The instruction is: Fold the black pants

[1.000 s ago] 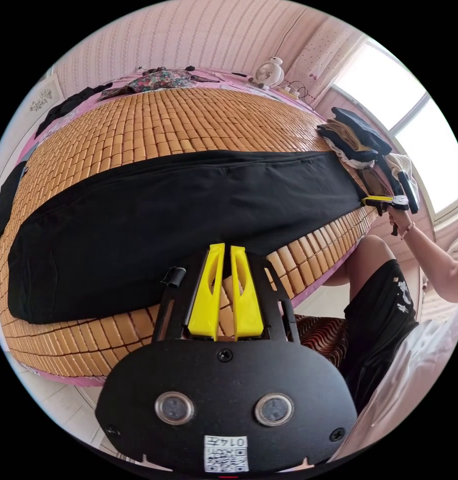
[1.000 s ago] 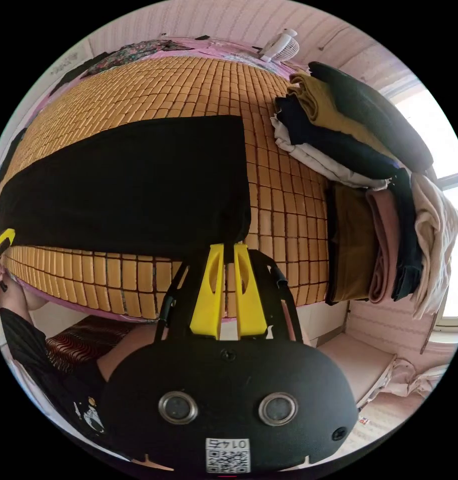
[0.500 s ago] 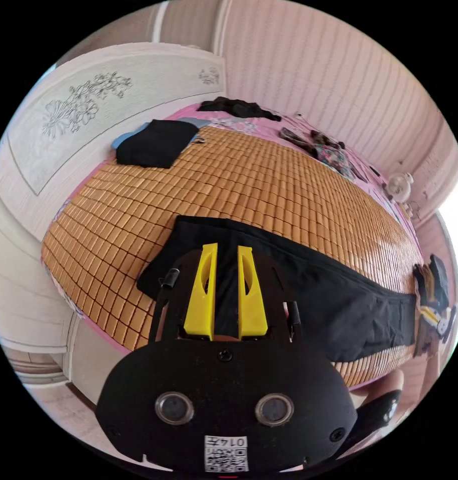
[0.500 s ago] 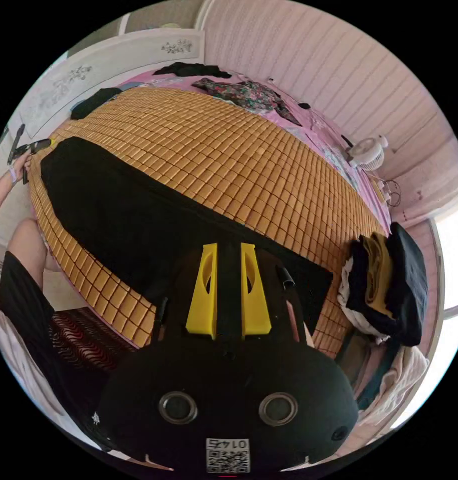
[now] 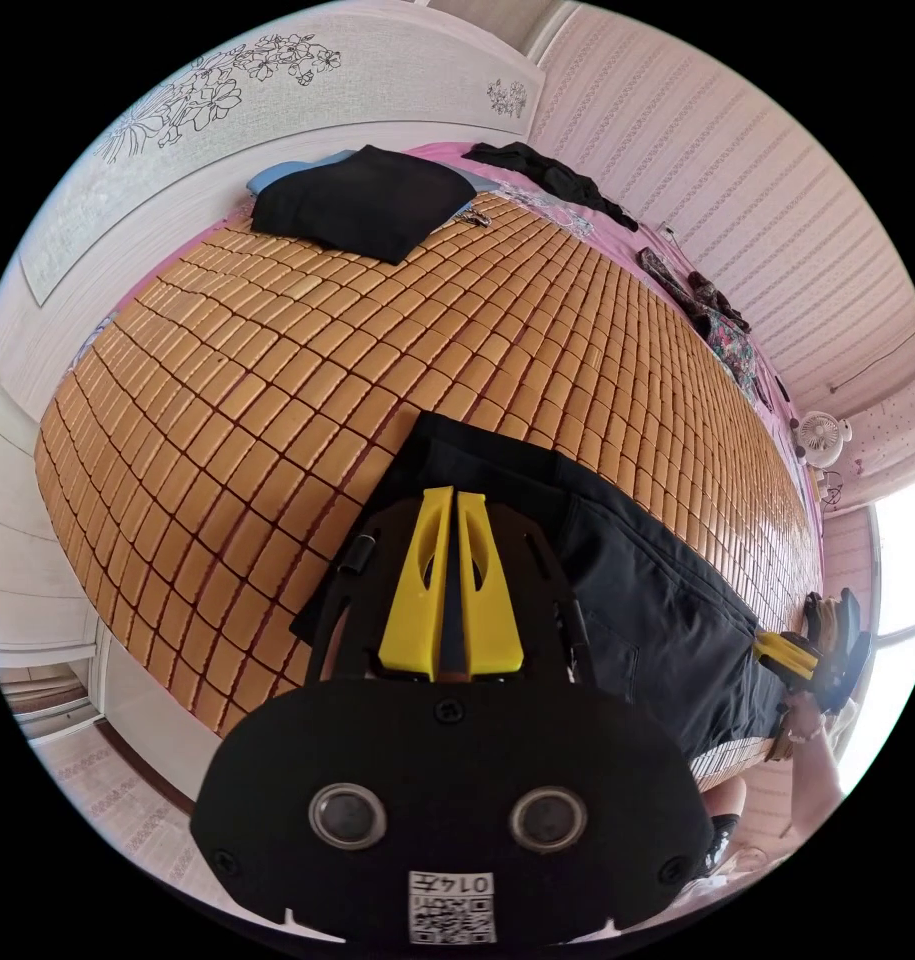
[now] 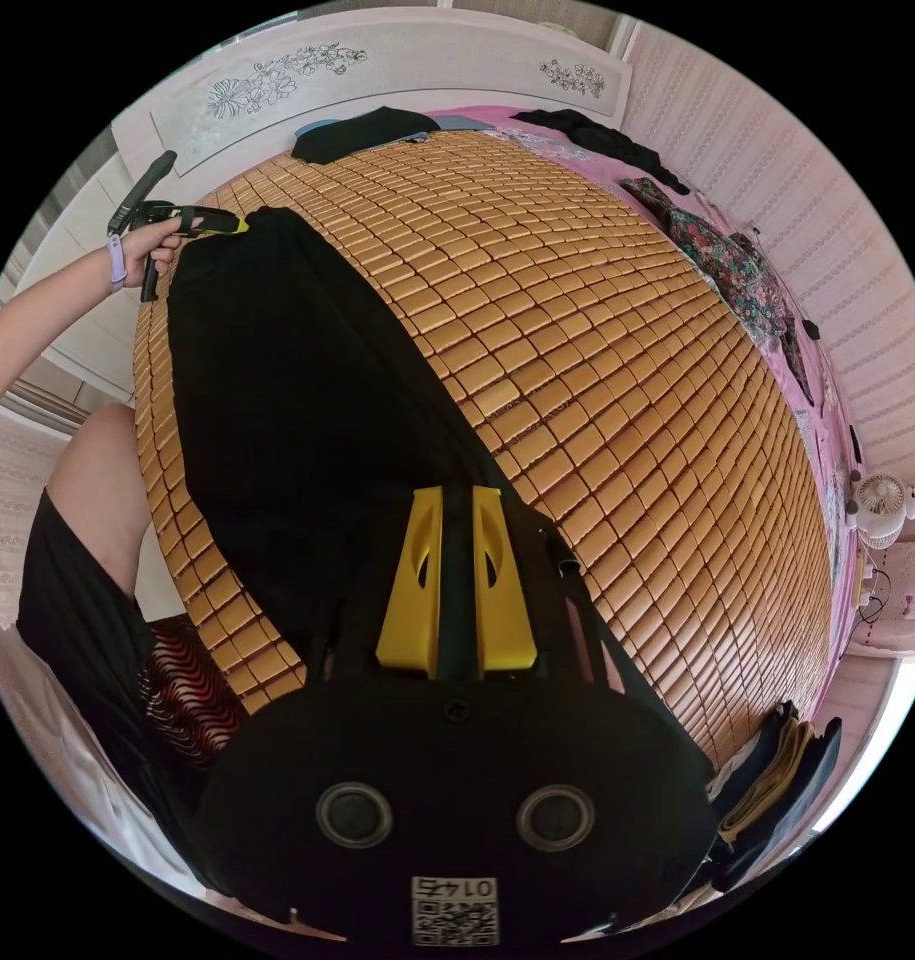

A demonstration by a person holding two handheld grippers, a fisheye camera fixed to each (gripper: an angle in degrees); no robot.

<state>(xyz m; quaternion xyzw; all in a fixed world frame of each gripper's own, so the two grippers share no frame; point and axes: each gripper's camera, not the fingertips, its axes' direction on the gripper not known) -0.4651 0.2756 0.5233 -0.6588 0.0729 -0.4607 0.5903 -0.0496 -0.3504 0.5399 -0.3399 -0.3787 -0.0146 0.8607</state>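
Observation:
The black pants (image 6: 307, 400) lie stretched lengthwise along the near edge of a bamboo mat (image 6: 597, 350). In the right gripper view, my right gripper (image 6: 457, 497) is shut on one end of the pants, with black cloth in the thin gap between its yellow jaws. My left gripper (image 5: 452, 497) is shut on the opposite end, its jaws nearly touching over the cloth (image 5: 617, 590). Each gripper also appears in the other's view: a hand holds the left gripper (image 6: 212, 222) at the far end of the pants, and the right gripper (image 5: 789, 652) sits small at the far end.
A folded black garment (image 5: 362, 205) lies by the white headboard (image 5: 157, 170). A stack of folded clothes (image 6: 777, 770) sits at the mat's other end. A floral garment (image 6: 737, 270) and a small fan (image 6: 882, 500) are along the far side. The person's leg (image 6: 97, 480) is beside the bed.
Half a second ago both pairs of jaws stood open over the pants; now both are closed on the cloth. Both cameras have swung toward the headboard end.

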